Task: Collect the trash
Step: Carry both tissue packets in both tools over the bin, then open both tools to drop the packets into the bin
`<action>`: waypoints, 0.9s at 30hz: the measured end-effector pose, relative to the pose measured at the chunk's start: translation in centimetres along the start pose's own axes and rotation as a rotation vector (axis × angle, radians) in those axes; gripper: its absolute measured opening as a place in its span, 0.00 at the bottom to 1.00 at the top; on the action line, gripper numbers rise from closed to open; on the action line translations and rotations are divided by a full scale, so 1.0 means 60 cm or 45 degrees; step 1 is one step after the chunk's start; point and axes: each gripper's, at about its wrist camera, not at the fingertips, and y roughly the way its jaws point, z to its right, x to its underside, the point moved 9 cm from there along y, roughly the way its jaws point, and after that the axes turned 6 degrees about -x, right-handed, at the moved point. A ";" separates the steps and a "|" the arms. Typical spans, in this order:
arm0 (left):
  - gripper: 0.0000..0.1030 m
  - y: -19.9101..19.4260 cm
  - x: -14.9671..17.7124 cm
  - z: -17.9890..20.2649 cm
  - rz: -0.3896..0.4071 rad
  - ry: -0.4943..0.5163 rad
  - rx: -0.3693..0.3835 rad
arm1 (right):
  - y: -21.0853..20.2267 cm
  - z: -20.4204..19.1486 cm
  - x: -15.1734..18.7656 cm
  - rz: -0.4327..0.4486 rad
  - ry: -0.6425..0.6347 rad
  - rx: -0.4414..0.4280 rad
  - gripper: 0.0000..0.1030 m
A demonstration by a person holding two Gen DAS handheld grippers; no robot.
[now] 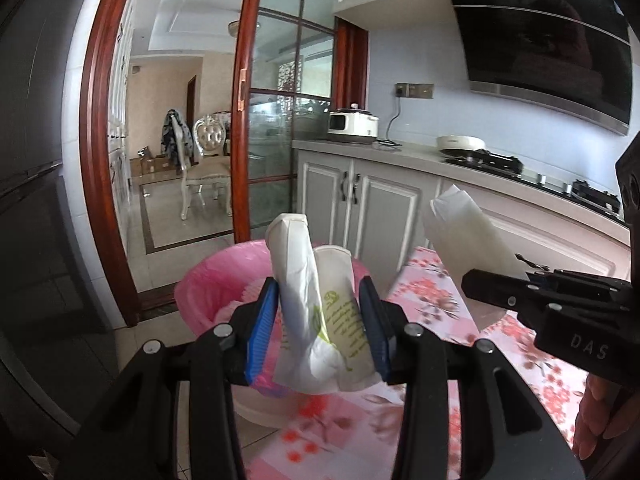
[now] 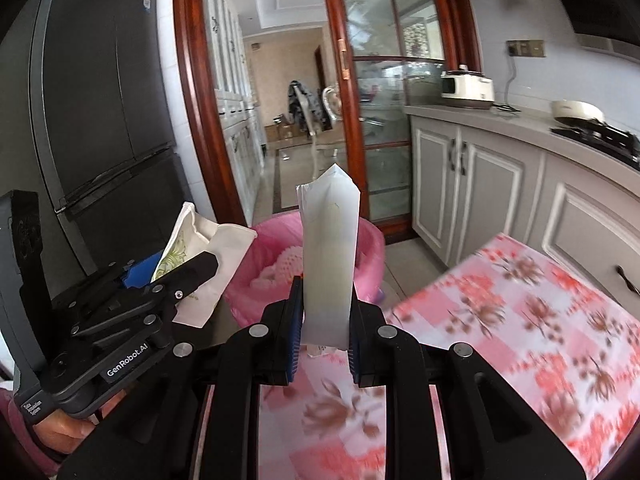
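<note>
The left gripper [image 1: 320,320] is closed on a crumpled white paper bag [image 1: 320,304] with green print; the print is too small to read. The right gripper [image 2: 323,332] is clamped on a flattened white paper cup [image 2: 329,256], which stands upright between its blue pads [image 2: 295,328]. Just beyond both items is a bin lined with a pink trash bag [image 2: 276,236]; its inside is partly hidden. The floral tablecloth [image 2: 520,312] is blurred. A hand [image 1: 596,412] is cut off at the edge.
</note>
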 end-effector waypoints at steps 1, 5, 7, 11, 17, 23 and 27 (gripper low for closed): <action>0.40 0.011 -0.003 -0.007 -0.007 -0.009 -0.004 | 0.012 0.002 -0.005 -0.006 0.002 -0.008 0.19; 0.40 0.080 -0.019 -0.041 -0.052 -0.040 -0.030 | 0.081 0.010 -0.030 -0.045 0.004 -0.056 0.19; 0.40 0.112 -0.027 -0.061 -0.073 -0.065 -0.046 | 0.113 0.010 -0.042 -0.058 -0.012 -0.074 0.19; 0.40 0.177 -0.040 -0.099 -0.106 -0.122 -0.082 | 0.170 0.023 -0.060 -0.082 -0.025 -0.103 0.20; 0.41 0.244 -0.049 -0.131 -0.106 -0.137 -0.146 | 0.239 0.039 -0.065 -0.127 -0.028 -0.162 0.23; 0.58 0.270 -0.049 -0.141 -0.127 -0.148 -0.163 | 0.255 0.067 -0.061 -0.130 0.021 -0.155 0.54; 0.69 0.249 -0.041 -0.143 -0.106 -0.131 -0.193 | 0.223 0.086 -0.059 -0.100 0.056 -0.141 0.55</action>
